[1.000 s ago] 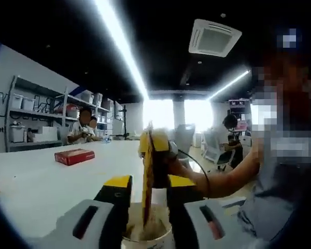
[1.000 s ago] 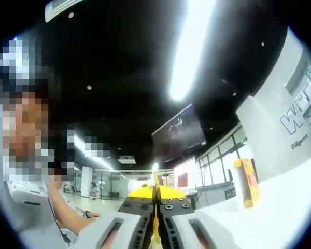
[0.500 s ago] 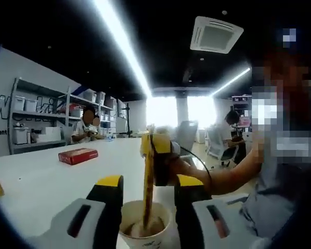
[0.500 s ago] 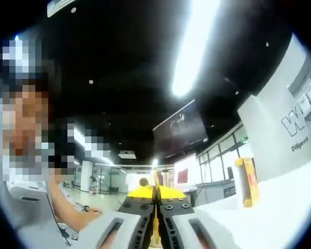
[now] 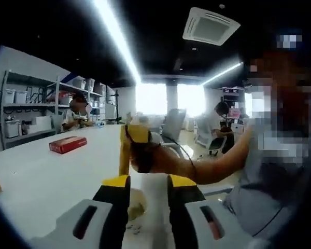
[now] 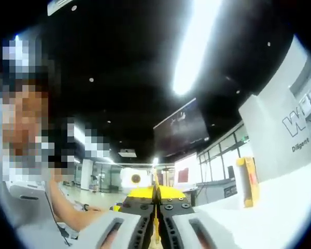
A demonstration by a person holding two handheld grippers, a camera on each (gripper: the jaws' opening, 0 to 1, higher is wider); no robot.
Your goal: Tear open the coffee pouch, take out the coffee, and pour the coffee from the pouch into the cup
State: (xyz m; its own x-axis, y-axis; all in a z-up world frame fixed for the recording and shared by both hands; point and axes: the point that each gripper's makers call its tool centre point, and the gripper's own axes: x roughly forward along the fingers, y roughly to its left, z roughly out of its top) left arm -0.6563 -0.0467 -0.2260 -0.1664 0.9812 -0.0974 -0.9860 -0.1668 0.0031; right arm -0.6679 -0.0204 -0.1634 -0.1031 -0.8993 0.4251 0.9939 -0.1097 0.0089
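Left gripper view: the left claw (image 5: 143, 207) stands with its 2 jaws parted and nothing between them, over the white desk (image 5: 36, 181). Between the jaws, low down, a pale rim with brownish contents, probably the cup (image 5: 136, 207), is partly visible. Beyond the jaw tips, the right claw (image 5: 137, 150) enters from the right and holds the yellow coffee pouch (image 5: 125, 155) hanging edge-on above the desk. A red box (image 5: 67, 144) lies further back on the desk at left, with shelves (image 5: 26, 111) behind it. Right gripper view: the right claw (image 6: 155, 210) is closed, its 2 jaws clamped on the thin yellow edge of the coffee pouch (image 6: 155, 228). A yellow box (image 6: 247, 181) stands upright on the desk (image 6: 280, 207) at right.
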